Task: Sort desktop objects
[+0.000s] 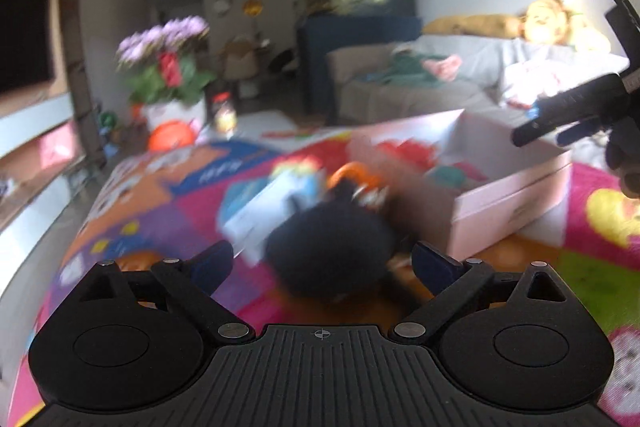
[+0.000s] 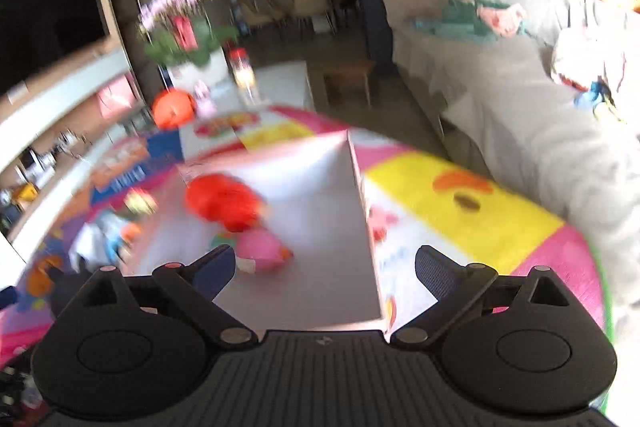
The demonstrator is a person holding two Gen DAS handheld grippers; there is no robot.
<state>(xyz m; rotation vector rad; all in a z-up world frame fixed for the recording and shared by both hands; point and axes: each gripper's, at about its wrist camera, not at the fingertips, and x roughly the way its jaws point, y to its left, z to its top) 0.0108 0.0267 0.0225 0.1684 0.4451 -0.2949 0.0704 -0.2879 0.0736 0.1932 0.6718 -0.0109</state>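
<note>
- Desktop objects lie in two groups on a colourful play mat: loose ones ahead of the left gripper, and sorted ones inside a pale pink box under the right gripper.
- Left gripper: jaws stand wide apart; nothing is pressed between the pads.
- Just beyond its fingertips, centred in the gap, sits a round black object on the mat; blur hides its exact form.
- Immediately behind the black object lies an orange looped item, and to the left of that a white-and-blue packet.
- Farther ahead and to the right stands the pink box, with the right gripper hovering over its far corner.
- Right gripper: jaws wide apart, empty, aimed down into the box.
- Just ahead of its left finger, a pink rounded toy rests on the box floor.
- Beyond that toy lies a red object, near the box's far wall.
- Past the mat to the left stands a potted plant with an orange ball beside it; to the right runs a grey sofa.
</note>
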